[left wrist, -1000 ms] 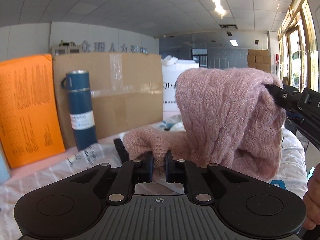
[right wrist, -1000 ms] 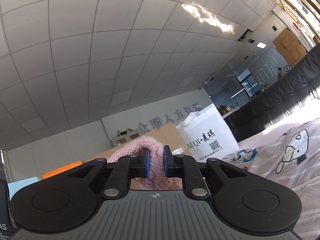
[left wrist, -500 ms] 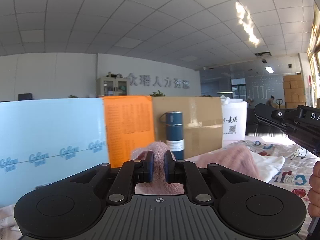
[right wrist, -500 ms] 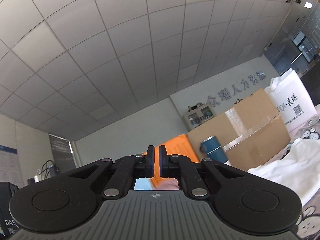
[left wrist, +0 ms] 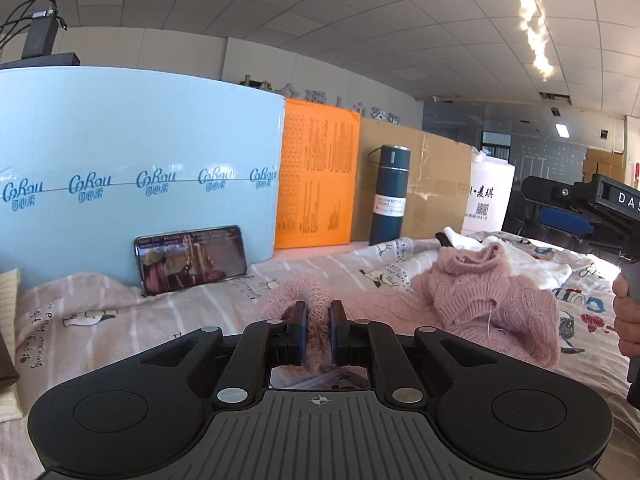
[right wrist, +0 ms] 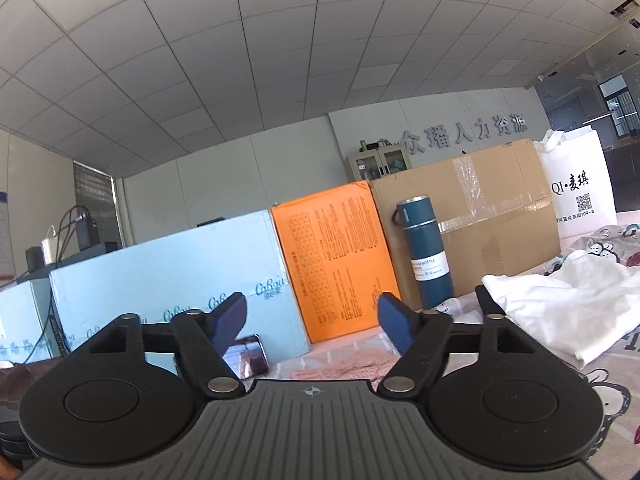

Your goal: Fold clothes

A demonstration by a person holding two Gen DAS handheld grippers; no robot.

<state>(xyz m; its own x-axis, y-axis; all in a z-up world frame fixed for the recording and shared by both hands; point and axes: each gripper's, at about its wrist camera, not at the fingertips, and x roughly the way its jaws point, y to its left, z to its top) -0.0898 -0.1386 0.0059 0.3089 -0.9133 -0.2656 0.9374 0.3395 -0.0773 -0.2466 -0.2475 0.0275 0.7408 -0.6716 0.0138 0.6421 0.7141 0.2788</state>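
Note:
A pink knit sweater point(left wrist: 488, 304) lies crumpled on the printed bedsheet point(left wrist: 120, 320) in the left wrist view. My left gripper point(left wrist: 318, 312) is shut on a fuzzy edge of the sweater, low over the sheet. My right gripper point(right wrist: 312, 316) is open and empty, held above the sheet; it also shows at the right edge of the left wrist view point(left wrist: 568, 208), above and right of the sweater. A strip of the sweater point(right wrist: 340, 368) shows just below its fingers.
A white garment point(right wrist: 568, 304) lies at right. Along the back stand a light blue box point(left wrist: 132, 168), an orange box point(left wrist: 316, 176), a cardboard box point(left wrist: 432, 180), a dark blue flask point(left wrist: 390, 196) and a white bag point(left wrist: 488, 196). A phone point(left wrist: 190, 258) leans on the blue box.
My right gripper has opened and let go of the sweater, which has dropped from hanging in the air onto the sheet. My left gripper still holds its edge and has lowered.

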